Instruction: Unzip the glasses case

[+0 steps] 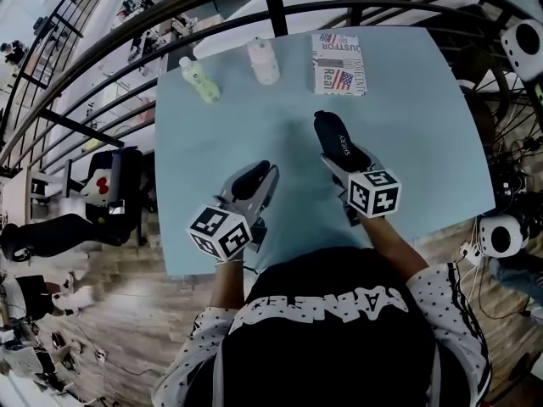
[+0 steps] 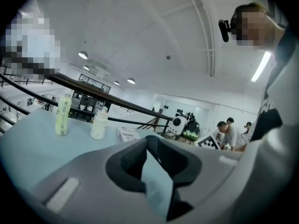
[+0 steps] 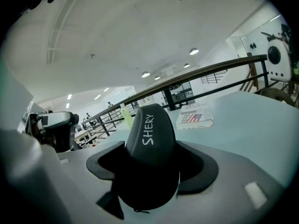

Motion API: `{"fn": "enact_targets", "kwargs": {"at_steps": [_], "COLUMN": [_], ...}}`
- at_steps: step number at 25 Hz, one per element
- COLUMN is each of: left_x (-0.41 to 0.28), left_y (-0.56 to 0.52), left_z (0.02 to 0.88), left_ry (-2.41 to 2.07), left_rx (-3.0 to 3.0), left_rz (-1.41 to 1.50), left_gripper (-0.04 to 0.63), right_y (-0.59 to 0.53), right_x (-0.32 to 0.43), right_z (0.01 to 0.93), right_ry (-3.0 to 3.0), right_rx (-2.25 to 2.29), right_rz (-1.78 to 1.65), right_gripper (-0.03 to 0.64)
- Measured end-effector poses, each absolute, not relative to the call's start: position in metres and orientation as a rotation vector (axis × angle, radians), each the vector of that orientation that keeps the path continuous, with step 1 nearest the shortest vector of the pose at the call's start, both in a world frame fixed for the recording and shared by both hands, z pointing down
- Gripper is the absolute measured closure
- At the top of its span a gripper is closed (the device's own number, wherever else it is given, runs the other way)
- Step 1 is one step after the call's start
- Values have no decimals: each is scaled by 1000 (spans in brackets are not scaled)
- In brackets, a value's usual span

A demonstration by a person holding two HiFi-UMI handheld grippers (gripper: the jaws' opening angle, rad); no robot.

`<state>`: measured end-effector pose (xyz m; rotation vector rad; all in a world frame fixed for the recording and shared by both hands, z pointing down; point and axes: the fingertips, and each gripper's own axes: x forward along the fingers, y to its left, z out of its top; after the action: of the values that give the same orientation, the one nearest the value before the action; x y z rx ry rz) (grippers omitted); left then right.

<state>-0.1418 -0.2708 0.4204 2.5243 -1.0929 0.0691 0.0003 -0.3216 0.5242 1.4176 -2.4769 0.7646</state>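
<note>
Glasses case (image 1: 333,136), black, lettered SHERY in white along its top, clamped by its near end between the jaws of the right gripper (image 1: 342,159), which press on both its sides. Sits a little right of the middle of the pale blue desk (image 1: 424,142). Runs with its long axis from the near edge toward the far edge, slanting slightly left, the rounded free end pointing away from the person. Cannot be told whether resting on the desk top or held just above it. Left gripper (image 1: 253,179) to the left of the case and closer to the near edge, apart from it, aimed likewise toward the far edge. Jaws parted, gripping nothing, with only a strip of desk top showing between the dark pads (image 2: 128,164). Behind each gripper, toward the person, a marker cube (image 1: 374,192). Along the far edge, well apart from the case: a pale green bottle (image 1: 200,81) upright toward the far left corner, a whitish bottle (image 1: 264,61) upright to its right, and a flag-printed book (image 1: 338,64) lying flat, almost straight beyond the case's free end.
</note>
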Motion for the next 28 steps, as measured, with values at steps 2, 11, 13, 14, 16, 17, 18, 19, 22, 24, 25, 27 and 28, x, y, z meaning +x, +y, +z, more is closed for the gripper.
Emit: {"fn": "enact_targets", "kwargs": {"at_steps": [2,11,13,14,16,17,18,19,22,24,25,27,28], "left_x": [-138,-119,-116,-114,-113,-113,-112,-112,-112,-111,-110,-108,-108], "left_y": [-267,-250,-250,-251,-251,-252,-252,-253,-254,-253,-253,-252,-252], "left_z": [416,392,386,385,383,382,381,380,377,373,371,369,368], "left_ry": [-1065,-920,-911,-907,-899,-897,-896,-896,-907,-899,-890,-875,-874], "left_rx": [2530,2533,2531,2526,2516,2510,2504,2499,2486,2485,2485,2484,2482], "left_rz": [61,-37,-44,-46,-53,-60,-67,-76,-106,-128,-136,-148,-152], "left_gripper": [595,595,595,595,595,595,595,595,595,595,595,595,595], "right_y": [-317,-289,-286,-285,-281,-279,-277,-274,-266,-259,-256,-250,-248], "right_x": [-6,-34,-38,-41,-47,-50,-54,-57,-69,-77,-81,-88,-91], "right_z": [511,456,445,440,430,426,422,418,408,403,400,396,394], "right_ry": [-2528,-2760,-2796,-2814,-2850,-2866,-2880,-2893,-2942,-2975,-2991,-3016,-3025], "right_rx": [1389,1247,1210,1190,1146,1124,1101,1078,1000,939,909,852,827], "right_rz": [720,554,524,511,481,459,431,397,300,253,232,192,177], "right_gripper": [272,272,272,272,272,272,272,272,272,272,272,272,272]}}
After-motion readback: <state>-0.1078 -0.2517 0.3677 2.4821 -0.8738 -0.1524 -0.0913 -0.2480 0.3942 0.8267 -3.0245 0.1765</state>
